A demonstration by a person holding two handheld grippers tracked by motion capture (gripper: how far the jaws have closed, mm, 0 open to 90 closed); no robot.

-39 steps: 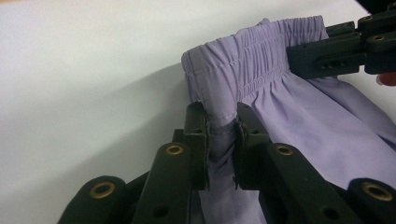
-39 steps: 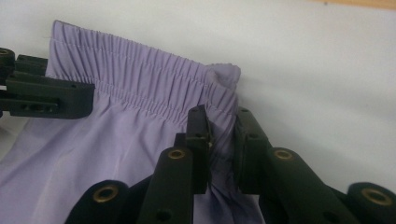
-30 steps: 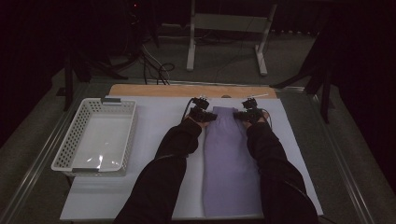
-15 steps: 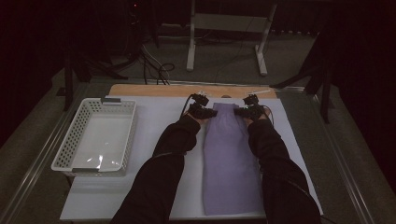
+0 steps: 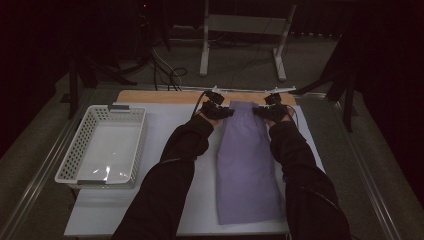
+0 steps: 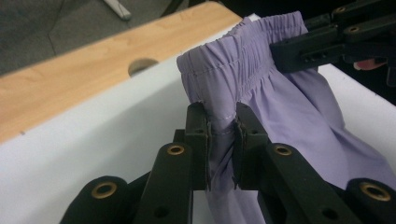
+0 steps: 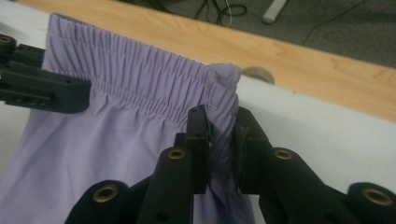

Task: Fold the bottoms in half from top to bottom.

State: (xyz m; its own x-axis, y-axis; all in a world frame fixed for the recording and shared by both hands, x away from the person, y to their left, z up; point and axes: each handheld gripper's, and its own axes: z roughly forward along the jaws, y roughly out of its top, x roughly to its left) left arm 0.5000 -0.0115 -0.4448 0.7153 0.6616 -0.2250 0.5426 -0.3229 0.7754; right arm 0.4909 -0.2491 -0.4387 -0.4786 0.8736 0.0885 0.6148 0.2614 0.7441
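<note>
A lilac garment [image 5: 247, 165] with an elastic waistband [image 7: 135, 77] lies lengthwise on the white table sheet [image 5: 165, 127], its waistband end lifted at the far side. My left gripper [image 5: 227, 111] is shut on the left corner of the waistband [image 6: 219, 123]. On the right corner of the waistband, my right gripper [image 5: 257, 111] is shut as well, the cloth pinched between its pads [image 7: 219, 140]. Each gripper view also shows the other gripper's black jaw clamped on the band across from it. The lower end of the garment rests flat near the front edge.
A white perforated basket [image 5: 102, 147] stands at the left of the sheet. A wooden strip [image 5: 165, 96] runs along the table's far edge, with a round hole [image 6: 141, 65] in it. Beyond it are a metal stand [image 5: 242, 40] and cables on the floor.
Both grippers have risen with the waistband corners still pinched, lifting the far end of the garment off the sheet.
</note>
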